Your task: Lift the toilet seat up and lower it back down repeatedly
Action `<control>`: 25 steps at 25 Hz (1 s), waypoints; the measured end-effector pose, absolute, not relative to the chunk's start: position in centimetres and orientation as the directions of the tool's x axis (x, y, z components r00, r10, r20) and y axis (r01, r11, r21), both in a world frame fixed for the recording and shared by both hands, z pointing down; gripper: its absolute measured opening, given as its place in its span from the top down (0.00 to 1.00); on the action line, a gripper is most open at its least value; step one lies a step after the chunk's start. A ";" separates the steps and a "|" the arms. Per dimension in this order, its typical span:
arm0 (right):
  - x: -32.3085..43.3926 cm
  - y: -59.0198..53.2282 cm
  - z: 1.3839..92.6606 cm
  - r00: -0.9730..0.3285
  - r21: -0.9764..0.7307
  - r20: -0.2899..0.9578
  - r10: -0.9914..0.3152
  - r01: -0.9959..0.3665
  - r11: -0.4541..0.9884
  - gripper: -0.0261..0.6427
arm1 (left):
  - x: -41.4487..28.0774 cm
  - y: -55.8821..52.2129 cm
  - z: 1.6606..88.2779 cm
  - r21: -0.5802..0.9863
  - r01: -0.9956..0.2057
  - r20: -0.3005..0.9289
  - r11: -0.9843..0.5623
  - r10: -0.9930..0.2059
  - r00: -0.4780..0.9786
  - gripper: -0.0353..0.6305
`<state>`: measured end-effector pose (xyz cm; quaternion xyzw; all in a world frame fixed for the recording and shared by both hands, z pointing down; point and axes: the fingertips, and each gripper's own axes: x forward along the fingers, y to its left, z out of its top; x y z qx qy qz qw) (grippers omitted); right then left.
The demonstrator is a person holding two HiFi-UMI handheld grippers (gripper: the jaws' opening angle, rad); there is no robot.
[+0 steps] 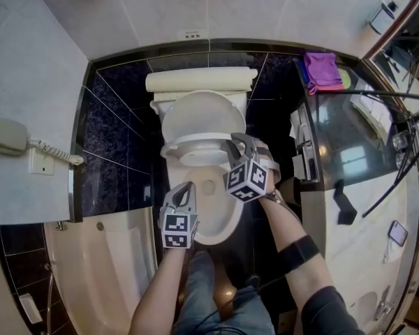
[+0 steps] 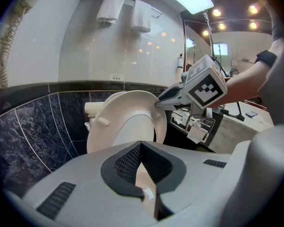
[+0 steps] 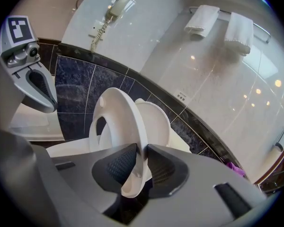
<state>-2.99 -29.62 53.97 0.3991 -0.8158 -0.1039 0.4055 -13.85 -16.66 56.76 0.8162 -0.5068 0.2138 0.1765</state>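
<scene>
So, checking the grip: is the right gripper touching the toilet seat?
Touching. Right gripper view: the right gripper pinches the toilet seat rim between its pads.

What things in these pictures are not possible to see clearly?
Toilet bowl: left gripper view, mostly behind the left tool.
Wall plate print: head view, too small.
Dark flat object: head view, too small to name.
Bathtub: head view, cut by lower edge.

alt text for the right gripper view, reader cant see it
The right gripper is clamped on the rim of a white toilet seat, raised steeply, with the lid upright behind it. The left gripper hangs upper left, free of the seat.
</scene>
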 end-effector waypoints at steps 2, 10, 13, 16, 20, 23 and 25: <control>-3.0 -27.5 54.2 -0.353 0.499 0.577 -0.736 -0.561 0.660 0.82 | -13.4 -15.3 57.0 0.074 -0.904 0.537 -0.422 -0.747 0.393 0.95; -2.7 -19.4 56.0 -0.367 0.509 0.581 -0.726 -0.532 0.676 0.83 | -12.2 -11.0 59.1 0.096 -0.915 0.560 -0.391 -0.739 0.375 0.95; -2.6 -16.3 57.1 -0.367 0.533 0.574 -0.732 -0.511 0.674 0.83 | -11.4 -9.6 60.1 0.106 -0.918 0.562 -0.383 -0.738 0.373 0.95; -2.6 -13.6 58.4 -0.366 0.551 0.566 -0.739 -0.498 0.669 0.83 | -11.1 -8.6 61.0 0.113 -0.925 0.553 -0.363 -0.750 0.363 0.95; -2.6 -10.2 60.5 -0.372 0.563 0.583 -0.723 -0.456 0.689 0.82 | -11.5 -6.8 62.6 0.102 -0.939 0.547 -0.329 -0.770 0.329 0.95; -2.5 -8.0 62.0 -0.376 0.564 0.604 -0.702 -0.420 0.711 0.82 | -11.6 -5.7 63.1 0.094 -0.944 0.542 -0.317 -0.779 0.316 0.95; -2.4 -6.8 62.9 -0.377 0.559 0.615 -0.693 -0.411 0.720 0.81 | -11.6 -4.9 63.5 0.094 -0.948 0.549 -0.305 -0.778 0.305 0.95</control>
